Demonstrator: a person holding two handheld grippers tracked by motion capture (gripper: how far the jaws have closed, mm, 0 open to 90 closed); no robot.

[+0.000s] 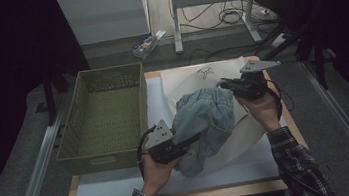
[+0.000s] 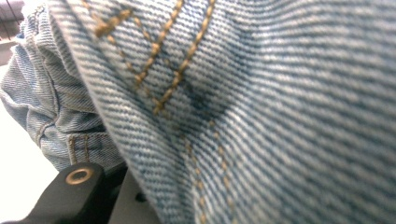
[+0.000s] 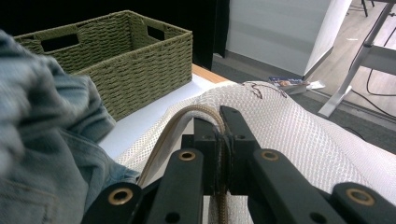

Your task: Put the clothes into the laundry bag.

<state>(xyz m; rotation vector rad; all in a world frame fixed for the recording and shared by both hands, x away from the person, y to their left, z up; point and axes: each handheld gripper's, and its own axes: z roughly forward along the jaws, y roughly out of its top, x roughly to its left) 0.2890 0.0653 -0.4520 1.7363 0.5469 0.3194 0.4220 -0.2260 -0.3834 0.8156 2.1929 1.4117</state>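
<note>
A bunched pair of light-blue denim jeans point(image 1: 205, 119) lies at the mouth of a white mesh bag point(image 1: 195, 78) in the middle of the table. My left gripper point(image 1: 193, 139) comes in from the lower left and is shut on the denim's near fold. In the left gripper view the denim point(image 2: 261, 107) drapes right over the lens, with one black jaw showing at the bottom left. My right gripper point(image 1: 225, 84) is at the bag's far right side. It point(image 3: 219, 122) is shut on the bag's beige rim point(image 3: 164, 135), with the mesh point(image 3: 299, 126) beyond and the jeans point(image 3: 51, 140) to the left.
An empty green woven basket point(image 1: 106, 115) point(image 3: 116, 60) stands at the table's left, close to the left hand. A white sheet point(image 1: 122, 185) covers the wooden tabletop. Beyond the table are desk legs, cables and a small box point(image 1: 148, 43) on the floor.
</note>
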